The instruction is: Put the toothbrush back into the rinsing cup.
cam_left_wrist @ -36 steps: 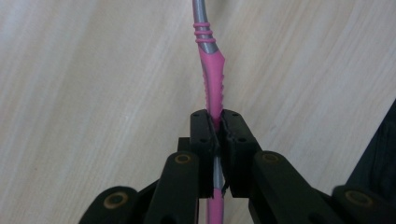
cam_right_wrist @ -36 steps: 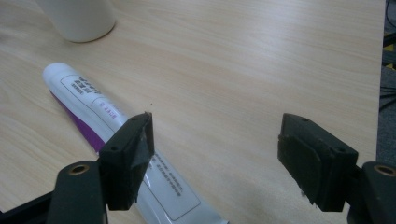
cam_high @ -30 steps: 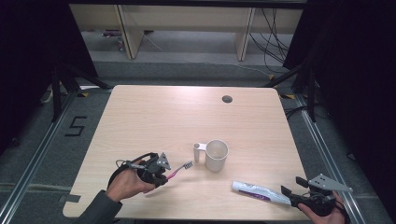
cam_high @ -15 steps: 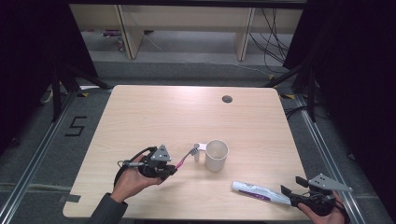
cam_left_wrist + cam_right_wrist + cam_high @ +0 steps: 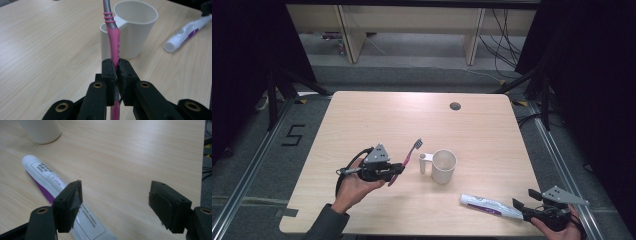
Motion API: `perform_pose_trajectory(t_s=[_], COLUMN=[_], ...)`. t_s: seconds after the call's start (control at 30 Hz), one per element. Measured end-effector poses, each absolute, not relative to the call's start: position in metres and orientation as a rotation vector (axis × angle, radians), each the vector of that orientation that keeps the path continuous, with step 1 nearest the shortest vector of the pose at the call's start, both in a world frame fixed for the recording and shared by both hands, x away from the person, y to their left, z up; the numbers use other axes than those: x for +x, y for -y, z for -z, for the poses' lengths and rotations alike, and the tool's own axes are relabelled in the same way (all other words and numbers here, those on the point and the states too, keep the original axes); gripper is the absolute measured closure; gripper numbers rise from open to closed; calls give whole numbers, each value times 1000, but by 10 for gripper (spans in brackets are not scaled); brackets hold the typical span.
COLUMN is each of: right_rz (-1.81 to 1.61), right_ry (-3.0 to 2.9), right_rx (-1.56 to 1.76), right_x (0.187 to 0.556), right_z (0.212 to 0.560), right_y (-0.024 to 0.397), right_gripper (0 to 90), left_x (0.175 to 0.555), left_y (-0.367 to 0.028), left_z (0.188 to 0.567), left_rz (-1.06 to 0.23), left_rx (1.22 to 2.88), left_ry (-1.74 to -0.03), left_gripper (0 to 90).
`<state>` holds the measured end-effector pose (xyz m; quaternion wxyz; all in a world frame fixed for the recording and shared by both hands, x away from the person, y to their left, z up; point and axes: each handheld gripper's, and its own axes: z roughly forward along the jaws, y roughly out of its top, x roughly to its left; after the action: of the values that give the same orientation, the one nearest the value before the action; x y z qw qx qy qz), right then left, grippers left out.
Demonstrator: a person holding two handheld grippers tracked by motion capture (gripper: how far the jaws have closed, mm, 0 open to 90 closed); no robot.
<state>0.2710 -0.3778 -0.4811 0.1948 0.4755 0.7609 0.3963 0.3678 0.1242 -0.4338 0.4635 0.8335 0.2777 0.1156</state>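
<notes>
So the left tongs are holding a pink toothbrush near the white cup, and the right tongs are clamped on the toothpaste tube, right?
Not quite. The right tongs stand open, with the toothpaste tube lying beside one jaw, not clamped; the right gripper view shows it. The rest holds: the left tongs grip the pink toothbrush near the white cup.

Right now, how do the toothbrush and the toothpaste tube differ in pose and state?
The toothbrush is clamped by its pink handle in the shut left gripper, lifted and tilted, bristles up beside the white cup. The toothpaste tube lies flat on the table, ungripped; the right gripper stands open with one jaw over the tube. The brush is thin, pink and grey; the tube is thick, white and purple.
</notes>
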Motion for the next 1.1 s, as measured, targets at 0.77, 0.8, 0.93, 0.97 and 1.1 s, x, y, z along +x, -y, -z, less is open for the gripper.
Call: perform_pose_trajectory(t_s=[0.77,0.8,0.93,0.97,1.1], right_rz=[-1095,-1095,-1107,-1097,-1130], right_ry=[-2133,-2133,-2135,-2131,-2128], right_rx=[1312,1312,1320,1311,1358], right_x=[272,272,272,272,270], right_z=[481,481,481,481,482], right_y=[379,379,379,379,377], right_gripper=[278,278,278,278,278], left_x=[391,391,393,393,396], left_y=[-109,-109,-106,-106,-102], left_z=[417,417,415,415,414], left_rz=[-321,-321,-326,-331,-339], left_rx=[1677,1677,1654,1652,1639], left_ry=[-650,-650,-648,-644,-638], left_gripper=[835,835,835,835,835])
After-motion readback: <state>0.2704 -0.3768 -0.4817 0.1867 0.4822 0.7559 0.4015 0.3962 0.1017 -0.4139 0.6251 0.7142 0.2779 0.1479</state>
